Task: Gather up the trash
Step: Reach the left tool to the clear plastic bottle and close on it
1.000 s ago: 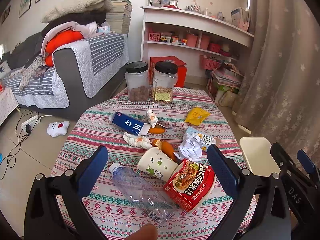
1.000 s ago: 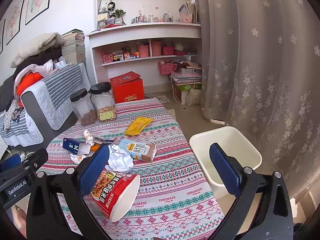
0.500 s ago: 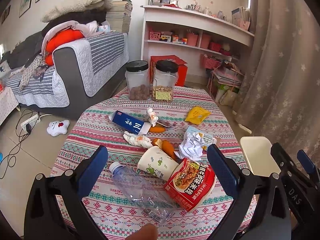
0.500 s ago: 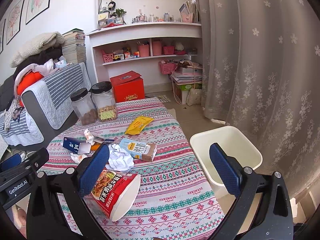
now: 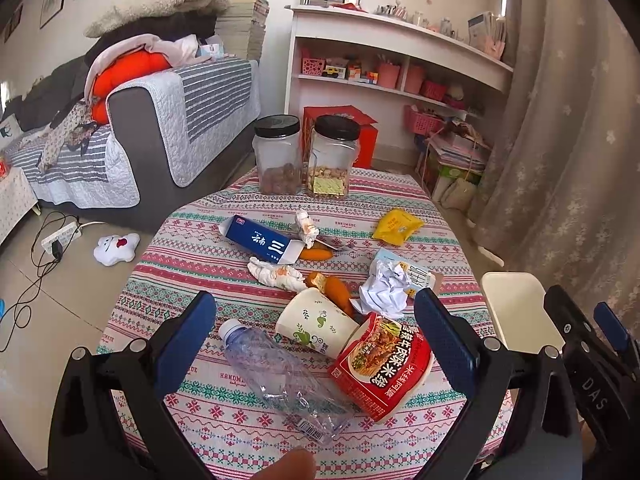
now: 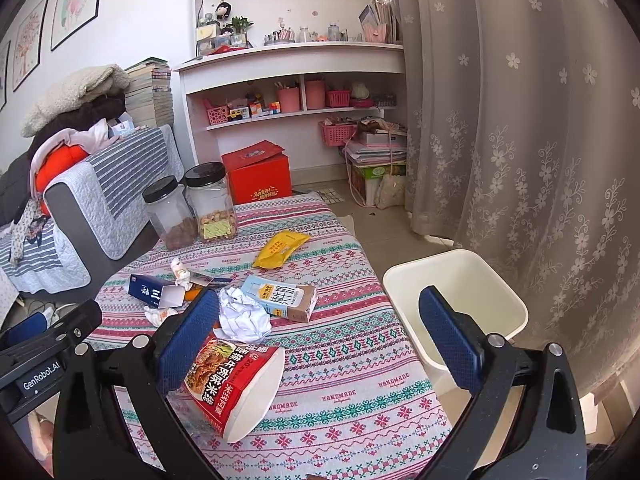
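Trash lies scattered on a round table with a patterned cloth [image 5: 192,264]. A crushed clear bottle [image 5: 280,376], a paper cup [image 5: 316,324] and a red noodle cup [image 5: 384,364] lie on their sides nearest my left gripper [image 5: 316,340], which hovers open above them. Farther back are a blue carton [image 5: 260,240], crumpled paper [image 5: 384,292] and a yellow packet [image 5: 396,222]. My right gripper [image 6: 320,336] is open over the table's near right part, with the red noodle cup [image 6: 232,384] by its left finger. A cream bin [image 6: 456,304] stands on the floor to the right.
Two black-lidded jars [image 5: 308,156] stand at the table's far edge. A milk carton [image 6: 280,298] lies beside the crumpled paper [image 6: 242,316]. A sofa [image 5: 160,120] is on the left, white shelves [image 6: 296,92] behind, a curtain [image 6: 520,120] on the right.
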`<state>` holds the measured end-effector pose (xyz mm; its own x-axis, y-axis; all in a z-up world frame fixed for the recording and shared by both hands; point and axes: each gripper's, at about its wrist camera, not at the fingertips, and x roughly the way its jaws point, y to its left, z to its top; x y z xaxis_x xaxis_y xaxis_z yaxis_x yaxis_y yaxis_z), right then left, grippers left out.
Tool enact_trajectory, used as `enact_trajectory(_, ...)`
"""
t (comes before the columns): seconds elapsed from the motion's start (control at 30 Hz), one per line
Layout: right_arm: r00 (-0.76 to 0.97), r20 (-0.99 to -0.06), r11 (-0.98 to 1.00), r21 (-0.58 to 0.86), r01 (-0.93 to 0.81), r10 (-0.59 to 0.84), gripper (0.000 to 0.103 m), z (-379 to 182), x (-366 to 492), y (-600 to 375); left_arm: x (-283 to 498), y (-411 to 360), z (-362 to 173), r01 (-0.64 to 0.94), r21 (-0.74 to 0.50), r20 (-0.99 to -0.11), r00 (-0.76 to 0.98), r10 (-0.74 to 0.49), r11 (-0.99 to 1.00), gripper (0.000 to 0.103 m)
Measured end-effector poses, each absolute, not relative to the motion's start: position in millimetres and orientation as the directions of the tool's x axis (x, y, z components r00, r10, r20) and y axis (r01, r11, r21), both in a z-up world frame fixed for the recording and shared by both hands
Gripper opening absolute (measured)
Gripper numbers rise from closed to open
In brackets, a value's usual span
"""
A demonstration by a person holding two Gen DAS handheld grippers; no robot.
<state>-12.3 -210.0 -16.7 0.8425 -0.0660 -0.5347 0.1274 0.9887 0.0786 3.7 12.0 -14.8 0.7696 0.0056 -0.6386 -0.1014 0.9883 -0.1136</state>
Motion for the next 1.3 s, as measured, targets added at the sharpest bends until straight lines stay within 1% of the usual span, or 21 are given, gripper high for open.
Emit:
enact_trajectory(0.1,0.810,-0.586,0.984,0.135,0.118,-0.017,0.096,-24.3,0.3,-200.7,12.0,22.5,-13.7,-0.116,-0.162,-0.663,0.748,-0.021,0.980,0.096)
enact_trajectory(0.23,0.790,-0.611,0.974,0.205,0.098,0.049,0.096,2.1,12.5,-203.8,27.8,52.5,-0.7,-0.174,-0.220,-0.675,0.737,-0.021,0.960,0.096)
enact_trajectory(0.37,0.744,-0.655,0.966,0.252,0.048,0.134,0.096,27.4,38.9,-208.3,43.8,88.6,17.8,-0.240,-0.306,-0.660,0.751,-0.024,0.921,0.096)
enact_trajectory(0.47,0.710,-0.676,0.950,0.312,0.034,0.196,0.096,35.0,61.0,-213.6,61.8,112.5,30.2,-0.262,-0.357,-0.648,0.761,-0.036,0.896,0.096)
enact_trajectory(0.53,0.698,-0.681,0.936,0.350,0.043,0.223,0.096,31.7,73.4,-218.7,79.4,125.2,27.4,-0.265,-0.373,-0.673,0.737,-0.063,0.889,0.096)
enact_trajectory(0.6,0.684,-0.688,0.926,0.375,0.050,0.242,0.096,20.4,83.7,-225.6,98.8,134.1,8.0,-0.296,-0.359,-0.751,0.655,-0.085,0.885,0.096)
enact_trajectory(0.67,0.668,-0.705,0.920,0.385,0.077,0.239,0.096,-0.3,90.2,-235.0,110.5,138.8,-31.2,-0.375,-0.285,-0.869,0.490,-0.072,0.882,0.096)
enact_trajectory(0.73,0.603,-0.758,0.914,0.391,0.111,0.251,0.096,-21.9,101.7,-241.9,99.5,146.4,-75.3,-0.487,-0.256,-0.924,0.376,-0.064,0.835,0.096)
enact_trajectory(0.77,0.568,-0.774,0.907,0.408,0.109,0.280,0.096,-29.5,107.6,-243.6,90.6,147.8,-96.8,-0.544,-0.258,-0.942,0.324,-0.084,0.799,0.096)
enact_trajectory(0.83,0.529,-0.790,0.904,0.417,0.094,0.309,0.096,-37.0,114.5,-243.8,77.4,142.4,-133.2,-0.598,-0.307,-0.949,0.250,-0.192,0.741,0.095)
enact_trajectory(0.87,0.527,-0.795,0.911,0.403,0.088,0.301,0.096,-37.8,115.1,-243.0,72.5,135.5,-145.3,-0.610,-0.305,-0.952,0.222,-0.212,0.732,0.095)
enact_trajectory(0.97,0.525,-0.798,0.919,0.387,0.072,0.295,0.096,-37.2,115.6,-240.1,66.4,116.0,-163.9,-0.620,-0.246,-0.969,0.179,-0.172,0.745,0.095)
enact_trajectory(1.07,0.513,-0.804,0.922,0.383,0.061,0.301,0.096,-40.2,115.9,-239.9,71.5,99.2,-175.9,-0.600,-0.257,-0.966,0.143,-0.214,0.758,0.095)
enact_trajectory(1.2,0.496,-0.823,0.934,0.352,0.061,0.278,0.096,-47.7,117.2,-241.8,76.5,86.7,-183.1,-0.586,-0.252,-0.967,0.127,-0.220,0.770,0.094)
enact_trajectory(1.27,0.484,-0.832,0.934,0.348,0.074,0.272,0.096,-53.0,118.4,-244.8,77.4,81.9,-183.7,-0.573,-0.258,-0.965,0.125,-0.228,0.778,0.085)
enact_trajectory(1.3,0.477,-0.836,0.934,0.349,0.080,0.271,0.096,-55.7,118.8,-246.5,78.0,78.0,-184.4,-0.562,-0.262,-0.964,0.127,-0.232,0.785,0.079)
